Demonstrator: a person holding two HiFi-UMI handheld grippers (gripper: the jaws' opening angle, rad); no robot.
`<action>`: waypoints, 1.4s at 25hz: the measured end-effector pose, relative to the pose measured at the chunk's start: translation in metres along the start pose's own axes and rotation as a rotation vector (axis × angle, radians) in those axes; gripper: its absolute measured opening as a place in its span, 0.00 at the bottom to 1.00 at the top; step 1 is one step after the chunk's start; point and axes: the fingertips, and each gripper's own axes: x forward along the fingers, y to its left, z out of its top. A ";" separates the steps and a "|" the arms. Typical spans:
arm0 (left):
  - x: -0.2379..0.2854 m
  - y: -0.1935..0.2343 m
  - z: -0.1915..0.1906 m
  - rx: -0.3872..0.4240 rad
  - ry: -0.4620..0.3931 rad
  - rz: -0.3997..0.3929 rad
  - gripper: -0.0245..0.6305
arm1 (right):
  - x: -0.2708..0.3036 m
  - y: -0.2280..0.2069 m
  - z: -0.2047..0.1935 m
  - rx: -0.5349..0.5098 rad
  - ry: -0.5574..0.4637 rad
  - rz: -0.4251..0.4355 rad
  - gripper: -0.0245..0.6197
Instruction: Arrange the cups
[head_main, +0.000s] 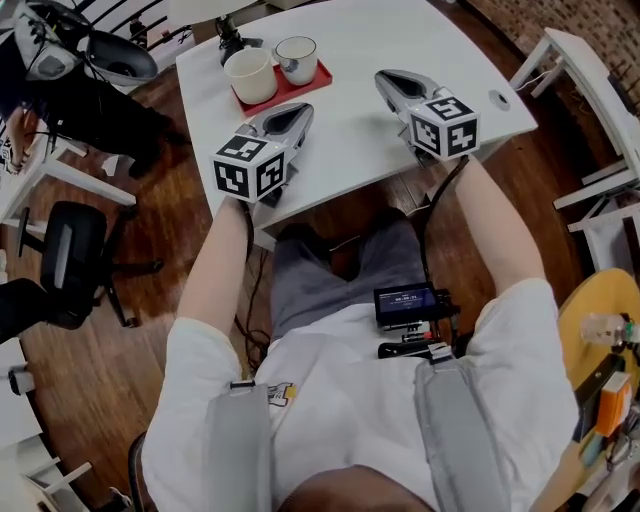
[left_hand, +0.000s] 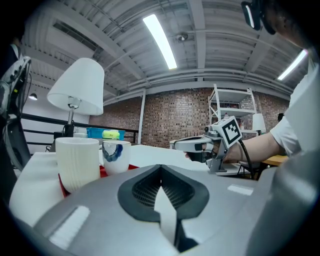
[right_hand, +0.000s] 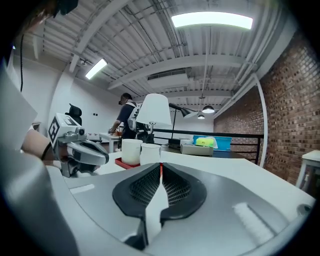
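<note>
Cups (head_main: 250, 75) on red tray (head_main: 296, 93), just beyond left claw (head_main: 303, 110) (closed, empty)

Ribbed white cup (head_main: 250, 75) beside blue-marked cup (head_main: 296, 58), both upright on red tray (head_main: 319, 75)

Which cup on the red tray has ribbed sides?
The plain white cup at the tray's left end; the other cup is smooth, with a blue mark inside.

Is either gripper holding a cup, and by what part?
Nothing is held: the left gripper and the right gripper are shut with nothing between their jaws.
</note>
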 end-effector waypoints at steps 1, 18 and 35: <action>-0.003 -0.001 -0.001 0.000 0.001 -0.003 0.04 | -0.001 0.003 -0.005 -0.004 0.006 0.005 0.05; -0.023 0.017 -0.007 -0.007 0.003 -0.017 0.04 | 0.037 0.027 -0.041 0.174 0.117 0.126 0.04; -0.024 0.012 -0.003 -0.002 -0.003 -0.013 0.04 | 0.037 0.032 -0.042 0.183 0.155 0.147 0.04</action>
